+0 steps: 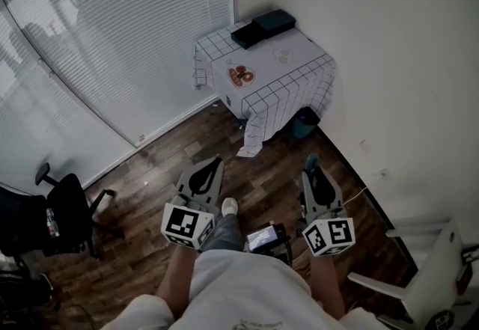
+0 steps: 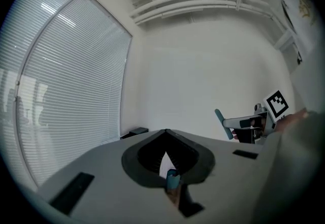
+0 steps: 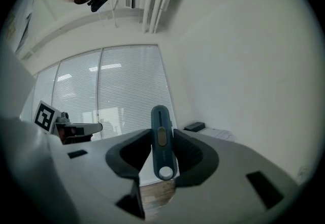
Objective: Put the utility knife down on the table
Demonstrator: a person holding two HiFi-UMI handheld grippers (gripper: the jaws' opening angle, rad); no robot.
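In the head view, the table (image 1: 310, 59) (covered with a checked cloth) stands in the corner of the room. Both grippers are held over the wooden floor, well apart from the table on its near side. The right gripper (image 1: 312, 173) grasps the blue utility knife (image 1: 310, 164), and the knife's free end points toward the table. The left gripper (image 1: 215, 164) is clenched on nothing.

In the left gripper view, the two jaws meet at their tips with nothing between them.

In the right gripper view, the utility knife (image 3: 160, 141) stands upright, pinched between the jaws, and reaches past their tips. The table (image 3: 216, 134) appears far behind, to the right of the knife.
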